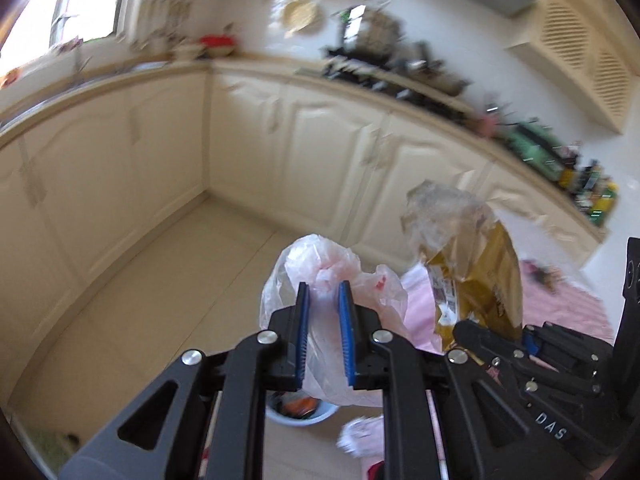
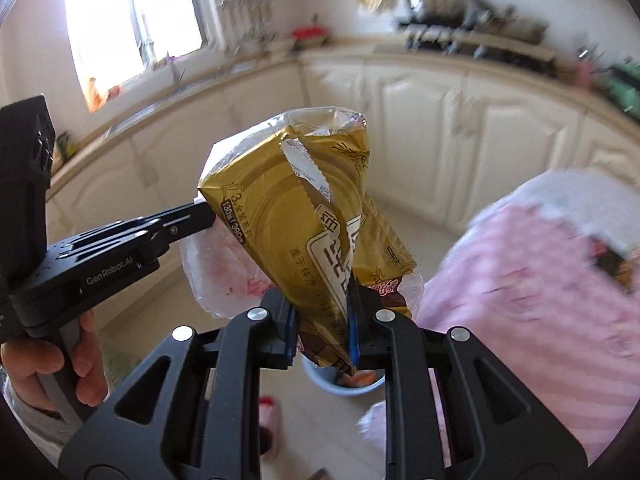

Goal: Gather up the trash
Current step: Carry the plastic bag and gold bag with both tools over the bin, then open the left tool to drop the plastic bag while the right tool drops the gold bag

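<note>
A: What's nearest?

B: The left gripper point(image 1: 325, 292), jaws clamped on a thin bag point(image 1: 320, 272); the right gripper point(image 2: 322, 312) pinches a gold wrapper point(image 2: 288, 208), both held in the air.

A: And below?

B: A blue bin point(image 2: 340, 386) on the floor point(image 1: 168, 300). Beyond, cream cabinets point(image 1: 320, 148).

wrapper point(image 2: 288, 216): gold, white label panel, dark brown base, clear torn top | plastic bag point(image 1: 320, 276): translucent white, red print | bin point(image 2: 344, 384): pale blue, orange seen inside | cloth point(image 2: 532, 304): pink-and-white striped | gripper pads point(image 1: 346, 328): blue, bodies black | cabinets point(image 1: 320, 152): cream | floor point(image 1: 160, 312): beige
</note>
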Tool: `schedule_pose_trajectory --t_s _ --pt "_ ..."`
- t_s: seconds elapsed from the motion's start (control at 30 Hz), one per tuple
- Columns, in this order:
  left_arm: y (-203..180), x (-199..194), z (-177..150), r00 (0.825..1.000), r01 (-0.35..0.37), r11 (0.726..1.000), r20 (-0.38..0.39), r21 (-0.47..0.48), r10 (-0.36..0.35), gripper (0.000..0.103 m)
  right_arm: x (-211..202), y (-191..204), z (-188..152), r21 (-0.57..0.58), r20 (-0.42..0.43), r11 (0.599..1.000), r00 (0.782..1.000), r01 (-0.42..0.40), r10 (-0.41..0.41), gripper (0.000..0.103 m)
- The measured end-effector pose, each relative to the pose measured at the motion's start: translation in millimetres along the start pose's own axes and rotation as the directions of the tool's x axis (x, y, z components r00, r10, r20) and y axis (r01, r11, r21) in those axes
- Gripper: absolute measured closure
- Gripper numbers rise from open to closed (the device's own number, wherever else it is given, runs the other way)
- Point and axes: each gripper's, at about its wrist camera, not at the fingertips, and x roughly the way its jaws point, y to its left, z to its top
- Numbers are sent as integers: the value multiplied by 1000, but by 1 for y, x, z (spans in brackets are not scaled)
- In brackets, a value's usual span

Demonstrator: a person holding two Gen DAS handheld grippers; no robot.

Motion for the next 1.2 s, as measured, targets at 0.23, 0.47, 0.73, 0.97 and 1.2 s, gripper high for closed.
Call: schedule_pose_trajectory --t_s 0.23,0.47,0.73,0.97,1.2 --pt "65 82 -39 979 -120 991 -173 -54 109 90 143 -6 -48 37 -287 999 958 26 -14 84" --pt "91 166 -84 933 -128 988 -348 -87 91 90 239 -32 -91 58 -459 993 886 100 -62 82" --pt "93 224 -104 896 -115 990 -439 -80 69 93 302 -54 -104 64 -546 988 833 144 -86 50" --pt "92 253 -115 877 -88 991 -479 -102 29 103 306 -60 -105 47 -545 985 831 165 -113 49" --pt "81 269 -120 863 -18 991 -502 -132 -51 103 299 -73 -117 71 -545 981 830 183 -115 49"
